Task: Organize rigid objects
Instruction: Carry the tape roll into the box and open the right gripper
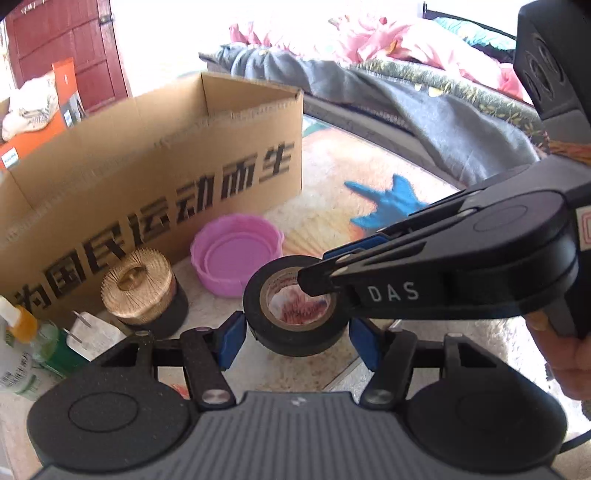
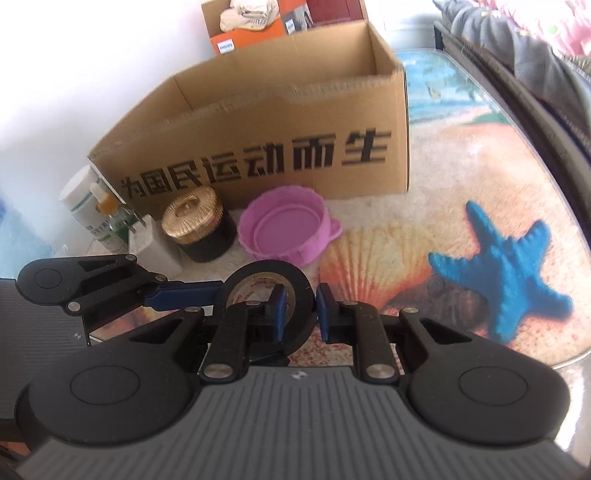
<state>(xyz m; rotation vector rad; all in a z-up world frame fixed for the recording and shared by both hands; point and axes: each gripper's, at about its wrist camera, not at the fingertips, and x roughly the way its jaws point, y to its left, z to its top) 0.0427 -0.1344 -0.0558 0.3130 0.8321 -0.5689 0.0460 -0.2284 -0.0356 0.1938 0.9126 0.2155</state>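
A black roll of tape (image 1: 295,314) lies on the table between the fingers of my left gripper (image 1: 297,338), which is open around it. My right gripper (image 2: 300,314) comes in from the right. One of its fingers is inside the roll's hole, the other outside, and its jaws straddle the roll's wall (image 2: 301,291) with a small gap. Behind stand a pink lid (image 1: 236,258), a black jar with a gold lid (image 1: 142,291), a white plug (image 1: 92,338), and the open cardboard box (image 1: 147,166).
Bottles (image 1: 18,343) stand at the left by the box. The table has a glass top over a beach-print mat with a blue starfish (image 2: 498,273). A bed with grey and pink bedding (image 1: 406,92) lies beyond. An orange box (image 2: 251,26) sits behind the cardboard box.
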